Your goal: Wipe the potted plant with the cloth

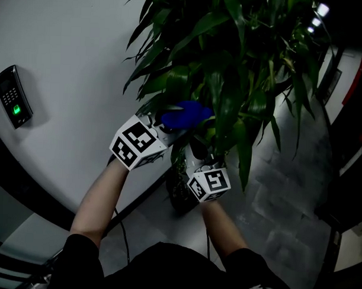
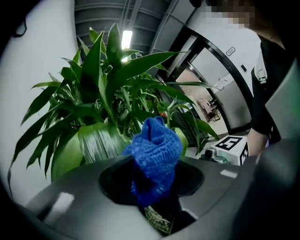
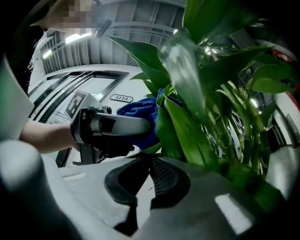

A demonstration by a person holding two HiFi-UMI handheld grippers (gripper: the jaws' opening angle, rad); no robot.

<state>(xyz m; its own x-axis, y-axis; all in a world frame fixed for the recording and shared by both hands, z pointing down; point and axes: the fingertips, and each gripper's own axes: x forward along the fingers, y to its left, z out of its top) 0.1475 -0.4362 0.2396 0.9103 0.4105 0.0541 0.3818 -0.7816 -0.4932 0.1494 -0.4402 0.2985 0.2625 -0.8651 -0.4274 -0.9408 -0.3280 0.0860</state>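
The potted plant (image 1: 231, 60) spreads long green leaves over the upper head view. My left gripper (image 1: 170, 124) is shut on a bunched blue cloth (image 1: 185, 114), which is pressed against a broad leaf (image 2: 96, 140). In the left gripper view the cloth (image 2: 155, 152) bulges up from between the jaws of the left gripper (image 2: 152, 185). My right gripper (image 1: 199, 152) sits lower and to the right, among the stems. Its jaws stand closed, the right gripper (image 3: 150, 161) pinching a leaf (image 3: 187, 136) at its tips. The left gripper (image 3: 112, 129) and cloth (image 3: 140, 110) lie just beyond it.
A dark pot (image 1: 180, 194) stands on the grey tiled floor (image 1: 274, 197) against a curved white wall (image 1: 71, 60). A keypad reader (image 1: 12, 96) hangs on that wall at left. A cable (image 1: 121, 239) runs along the floor near the wall's base.
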